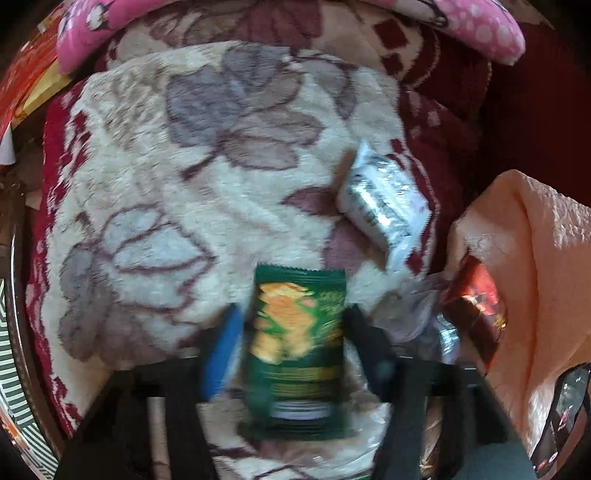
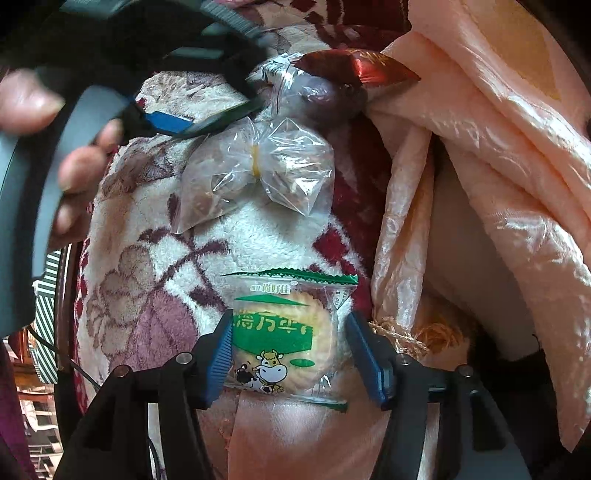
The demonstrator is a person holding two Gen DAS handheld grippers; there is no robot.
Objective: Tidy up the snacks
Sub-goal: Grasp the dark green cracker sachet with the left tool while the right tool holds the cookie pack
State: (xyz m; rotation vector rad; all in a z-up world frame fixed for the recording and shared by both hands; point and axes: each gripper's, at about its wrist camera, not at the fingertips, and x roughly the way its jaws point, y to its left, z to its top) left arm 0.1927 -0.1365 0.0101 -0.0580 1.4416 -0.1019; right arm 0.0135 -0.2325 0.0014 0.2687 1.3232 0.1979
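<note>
My left gripper point(image 1: 293, 343) points down at a floral fleece blanket point(image 1: 221, 166). It is shut on a green snack packet point(image 1: 295, 354), with a pad on each long edge; the picture is blurred. My right gripper point(image 2: 291, 354) is open. A clear biscuit packet point(image 2: 288, 332) with green print and a cartoon cow lies between its blue pads point(image 2: 221, 354); the right pad stands just off the wrapper. A silver-white packet point(image 1: 384, 199) lies on the blanket up and to the right of the left gripper.
Two clear plastic bags point(image 2: 258, 173) of snacks and a red-brown foil wrapper point(image 2: 362, 68) lie beyond the biscuit packet. A person's hand point(image 2: 85, 162) holds the left gripper at the upper left. Peach satin cloth point(image 2: 498, 147) bunches along the right. A pink pillow point(image 1: 480, 26) lies at the far edge.
</note>
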